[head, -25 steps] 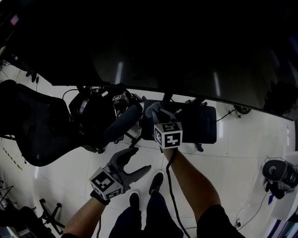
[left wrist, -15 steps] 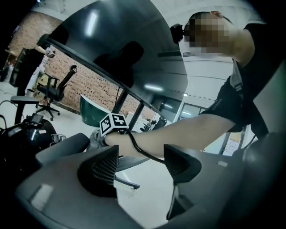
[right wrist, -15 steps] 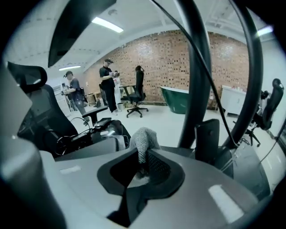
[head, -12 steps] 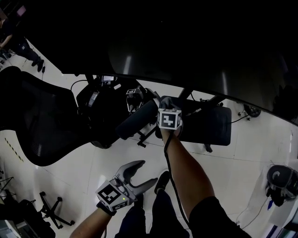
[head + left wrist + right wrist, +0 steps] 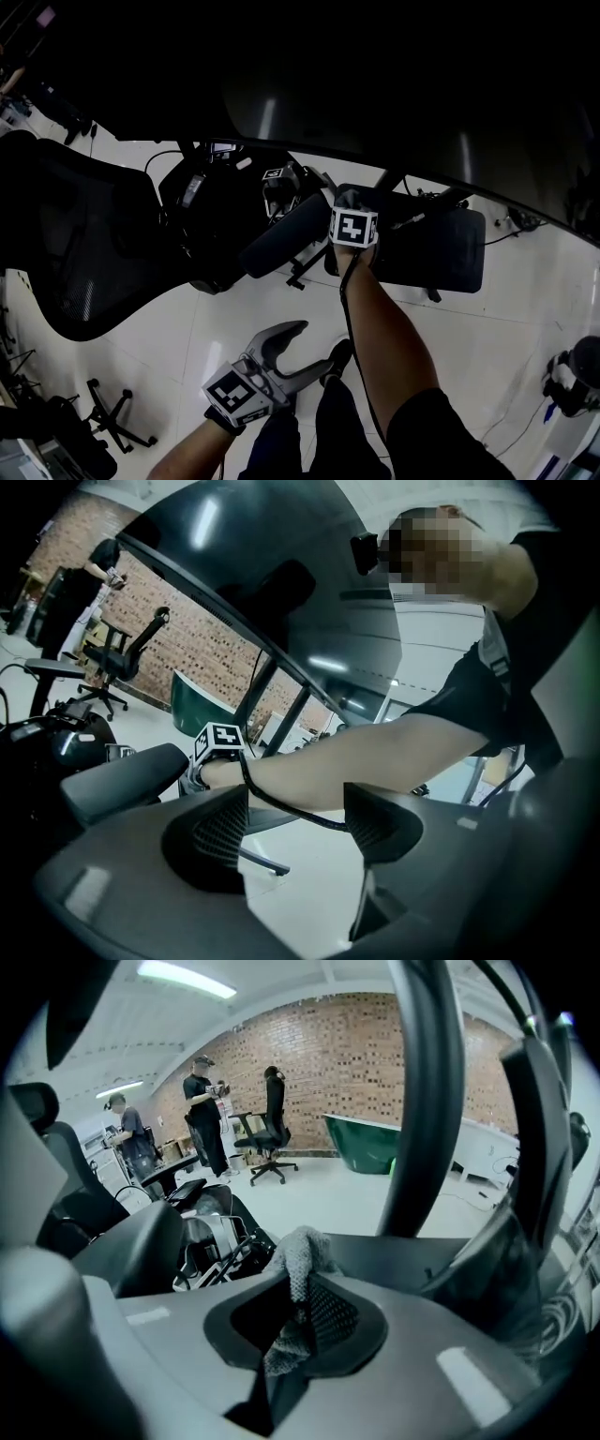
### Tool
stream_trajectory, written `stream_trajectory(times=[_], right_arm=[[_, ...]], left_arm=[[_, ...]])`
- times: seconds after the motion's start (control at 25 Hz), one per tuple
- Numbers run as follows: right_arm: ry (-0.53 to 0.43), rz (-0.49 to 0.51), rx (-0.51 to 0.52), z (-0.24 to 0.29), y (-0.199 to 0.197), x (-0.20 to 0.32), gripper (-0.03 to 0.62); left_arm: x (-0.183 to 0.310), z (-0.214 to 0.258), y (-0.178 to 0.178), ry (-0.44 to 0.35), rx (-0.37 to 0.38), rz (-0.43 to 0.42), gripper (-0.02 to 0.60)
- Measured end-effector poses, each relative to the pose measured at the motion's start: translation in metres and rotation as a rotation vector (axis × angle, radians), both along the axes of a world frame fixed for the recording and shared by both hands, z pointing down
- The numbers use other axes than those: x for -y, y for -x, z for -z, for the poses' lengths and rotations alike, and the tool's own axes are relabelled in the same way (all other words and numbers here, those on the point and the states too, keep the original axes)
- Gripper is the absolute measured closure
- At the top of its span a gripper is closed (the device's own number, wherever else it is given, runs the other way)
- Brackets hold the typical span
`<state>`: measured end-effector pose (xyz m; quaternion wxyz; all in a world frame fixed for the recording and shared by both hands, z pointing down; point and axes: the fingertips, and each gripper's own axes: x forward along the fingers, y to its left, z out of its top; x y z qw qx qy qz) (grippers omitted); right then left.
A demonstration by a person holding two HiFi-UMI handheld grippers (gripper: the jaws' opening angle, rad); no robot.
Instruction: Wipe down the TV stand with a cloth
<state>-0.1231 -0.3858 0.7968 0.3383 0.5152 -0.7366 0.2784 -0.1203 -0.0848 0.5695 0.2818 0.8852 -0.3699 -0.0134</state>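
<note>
The right gripper (image 5: 300, 1297) has its jaws pressed together on a grey knitted cloth (image 5: 300, 1244). A bunched tuft of the cloth pokes out ahead of the tips, so fabric rather than hard plastic would meet the surface. That gripper is stretched forward and low over the flat black rectangular base plate of the TV stand (image 5: 433, 255), close to its near left corner. The right gripper view shows the cloth just above or at the plate's edge; I cannot tell whether it touches. This looks like the first contact of a wiping pass, with most of the plate not yet covered. The left gripper (image 5: 309, 345) hangs back near the person's legs over the white tiled floor (image 5: 487, 347), its jaws apart with nothing between them, probably held clear of the outstretched right forearm (image 5: 384, 337).
</note>
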Motion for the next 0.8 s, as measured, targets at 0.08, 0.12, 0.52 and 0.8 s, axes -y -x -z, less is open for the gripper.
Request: stream_trajectory(times=[0.08, 0.12, 0.52, 0.8], right_arm=[[-0.024, 0.050, 0.006, 0.005, 0.010, -0.006, 0.548], [-0.043, 0.078, 0.016, 0.008, 0.013, -0.010, 0.548], [-0.012, 0.202, 0.045, 0.001, 0.005, -0.104, 0.548], [-0.021, 0.262, 0.077, 0.007, 0.001, -0.143, 0.548]], left_arm=[[0.001, -0.003, -0.001, 0.019, -0.005, 0.003, 0.255], [0.001, -0.003, -0.002, 0.021, -0.008, 0.003, 0.255], [0.006, 0.012, -0.011, -0.015, 0.009, -0.030, 0.255], [0.003, 0.014, -0.023, -0.002, 0.017, -0.049, 0.254]])
